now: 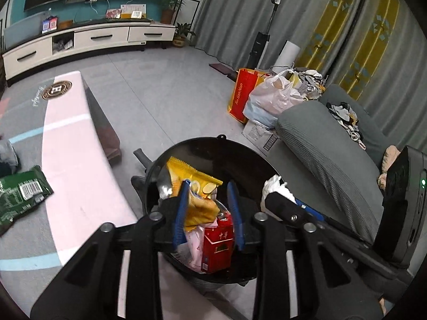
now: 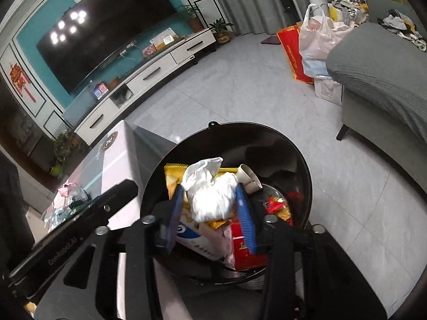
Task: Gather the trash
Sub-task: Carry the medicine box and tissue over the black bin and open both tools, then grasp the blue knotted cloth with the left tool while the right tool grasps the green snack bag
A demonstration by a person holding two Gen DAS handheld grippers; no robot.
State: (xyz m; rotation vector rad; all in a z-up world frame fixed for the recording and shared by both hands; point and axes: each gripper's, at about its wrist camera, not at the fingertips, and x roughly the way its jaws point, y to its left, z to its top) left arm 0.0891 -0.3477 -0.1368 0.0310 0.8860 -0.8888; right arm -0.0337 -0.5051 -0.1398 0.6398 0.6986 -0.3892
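Now over black bin (image 2: 299, 149) | yellow wrapper (image 1: 192, 181) | white tissue (image 2: 210, 189)

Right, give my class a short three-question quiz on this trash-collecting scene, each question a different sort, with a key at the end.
1. Multiple choice: what sits between the fingers of the right gripper?
A) a crumpled white tissue
B) a banana peel
C) a glass bottle
2. True or false: the black bin is empty.
3. Short answer: in the left wrist view, what colour is the packet lying on the table?

Key: 1 A. 2 False. 3 Green.
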